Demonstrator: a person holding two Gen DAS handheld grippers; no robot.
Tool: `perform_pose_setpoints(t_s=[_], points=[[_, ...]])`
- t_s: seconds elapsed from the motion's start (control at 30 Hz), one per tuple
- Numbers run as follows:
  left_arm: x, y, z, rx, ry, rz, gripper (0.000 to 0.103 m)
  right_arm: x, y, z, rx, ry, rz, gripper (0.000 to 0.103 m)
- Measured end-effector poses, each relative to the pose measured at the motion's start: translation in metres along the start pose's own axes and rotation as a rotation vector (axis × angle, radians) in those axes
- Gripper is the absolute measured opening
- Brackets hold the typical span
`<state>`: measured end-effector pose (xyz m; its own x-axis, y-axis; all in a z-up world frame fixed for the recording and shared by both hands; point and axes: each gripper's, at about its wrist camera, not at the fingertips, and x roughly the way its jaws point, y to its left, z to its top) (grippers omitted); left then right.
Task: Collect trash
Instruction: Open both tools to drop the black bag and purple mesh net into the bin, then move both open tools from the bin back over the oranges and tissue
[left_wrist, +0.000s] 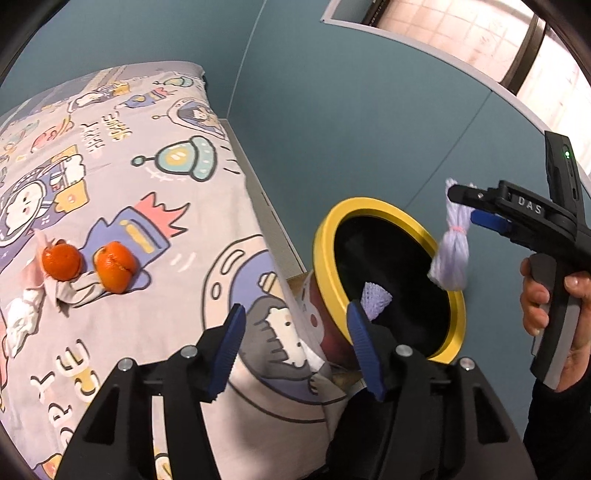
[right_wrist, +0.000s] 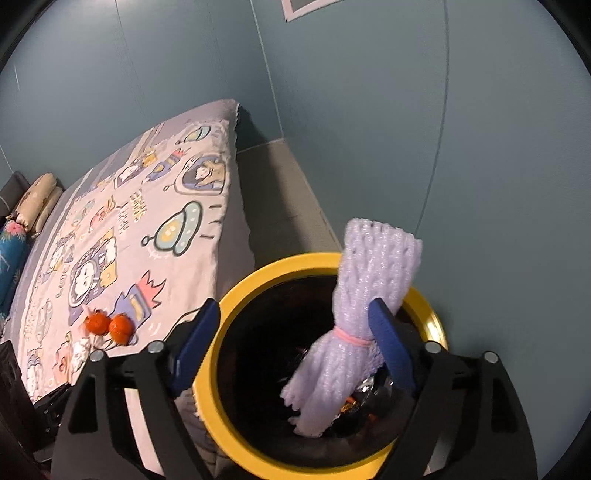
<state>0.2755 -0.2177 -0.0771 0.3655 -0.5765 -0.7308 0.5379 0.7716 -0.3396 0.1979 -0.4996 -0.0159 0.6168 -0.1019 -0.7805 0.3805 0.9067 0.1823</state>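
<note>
On the cartoon-printed bedspread (left_wrist: 122, 177), at about nine o'clock in the left wrist view, lie two orange mandarin peels (left_wrist: 88, 264) beside crumpled white tissue (left_wrist: 22, 325), not yet collected. The left gripper (left_wrist: 295, 347) is nearer them; its blue pads are spread with nothing between, though a scrap of lilac foam net (left_wrist: 376, 300) shows just beyond the right pad, over the bin's mouth.

At centre stands the round black bin with a yellow rim (right_wrist: 236, 295), close against the bed's edge. Over its mouth hangs the lilac foam fruit net tied with a pink band (right_wrist: 354, 325), long axis running from one o'clock down to seven o'clock. The right gripper (right_wrist: 291, 347) is spread wide; the net rests against its right pad only, unpinched, so it seems about to drop in. The peels lie at nine o'clock from it, farther off.
</note>
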Motion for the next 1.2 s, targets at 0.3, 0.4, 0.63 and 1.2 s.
perform_pose_setpoints(t_s=[0.3,0.4,0.63,1.2], points=[[-0.019,0.034,-0.009,-0.056,-0.034,0.036,0.059,-0.012,0.015,-0.001,-0.018,-0.009,-0.017,0.079],[-0.025,0.052,-0.013,-0.082,-0.044,0.064,0.06,-0.016,0.022,-0.002,-0.026,-0.02,-0.016,0.079],[-0.041,0.093,-0.024,-0.143,-0.07,0.13,0.068,-0.021,0.049,-0.004,-0.063,-0.034,0.022,0.079],[-0.081,0.207,-0.053,-0.301,-0.105,0.318,0.074,0.002,0.161,-0.013,-0.213,-0.014,0.159,0.079]])
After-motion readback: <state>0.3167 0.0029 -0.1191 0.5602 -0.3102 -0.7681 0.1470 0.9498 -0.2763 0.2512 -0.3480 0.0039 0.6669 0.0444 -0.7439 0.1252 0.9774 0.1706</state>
